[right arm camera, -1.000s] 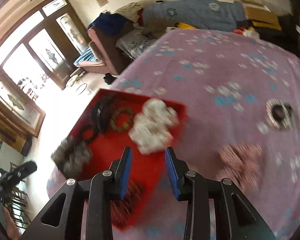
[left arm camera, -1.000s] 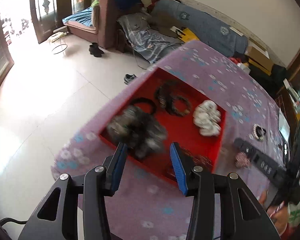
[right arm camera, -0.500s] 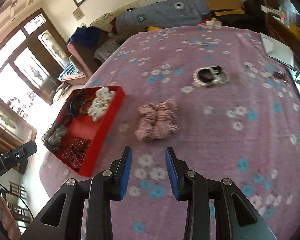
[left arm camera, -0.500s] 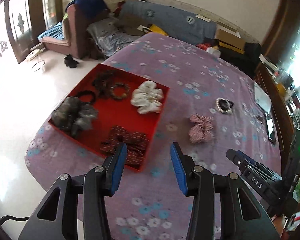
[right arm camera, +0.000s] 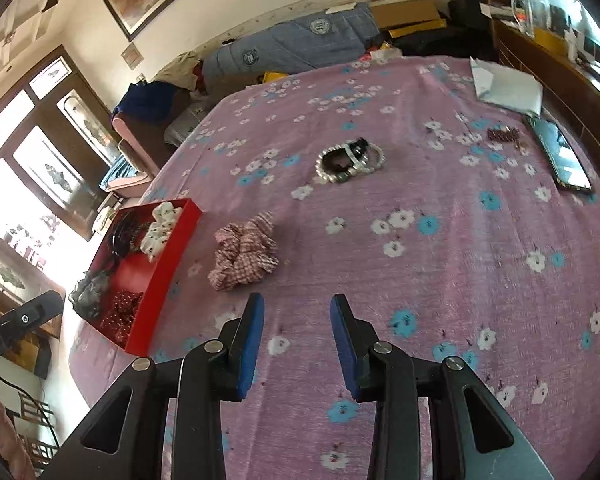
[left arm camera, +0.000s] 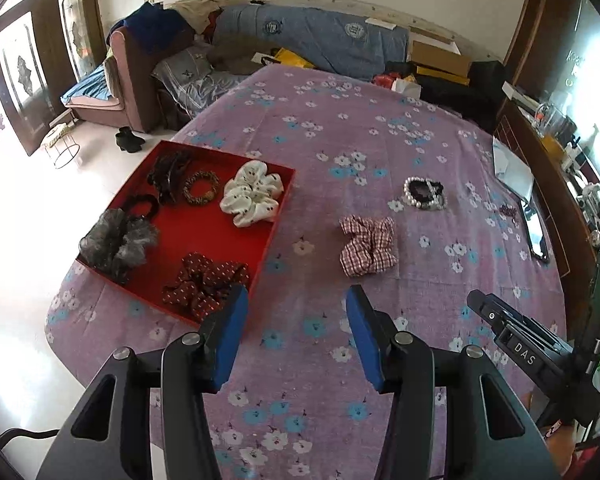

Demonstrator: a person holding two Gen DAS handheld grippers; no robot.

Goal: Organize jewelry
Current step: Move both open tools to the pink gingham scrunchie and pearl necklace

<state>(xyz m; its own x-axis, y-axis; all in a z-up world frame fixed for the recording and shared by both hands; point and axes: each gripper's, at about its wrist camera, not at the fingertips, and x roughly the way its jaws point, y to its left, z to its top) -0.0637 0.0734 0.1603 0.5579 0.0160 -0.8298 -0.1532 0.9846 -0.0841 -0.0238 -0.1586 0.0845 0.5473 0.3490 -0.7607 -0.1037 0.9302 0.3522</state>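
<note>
A red tray (left arm camera: pixel 278 216) (right arm camera: pixel 180 246) lies on the purple flowered cloth, holding a white scrunchie (left arm camera: pixel 252 196), a grey one (left arm camera: pixel 116 242), a dark red dotted one (left arm camera: pixel 204 282) and dark hair ties. A checked pink scrunchie (left arm camera: pixel 367 245) (right arm camera: pixel 244 258) lies on the cloth right of the tray. Farther back sits a pearl bracelet with a black tie (left arm camera: pixel 425 194) (right arm camera: pixel 350 160). My left gripper (left arm camera: pixel 296 312) hovers near the tray's front corner, jaws opening with nothing between them. My right gripper (right arm camera: pixel 297 314) is open and empty, just in front of the checked scrunchie.
A phone (right arm camera: pixel 564 156) and a white paper (right arm camera: pixel 508 88) lie at the cloth's right side, with a small dark red beaded piece (right arm camera: pixel 504 135) beside them. Sofas with bedding (left arm camera: pixel 312 40) stand behind the table. A wooden sideboard (left arm camera: pixel 548 184) runs along the right.
Both grippers have swung right, away from over the red tray toward the open cloth. The checked scrunchie and pearl bracelet have come into view. The left jaws stand a little wider.
</note>
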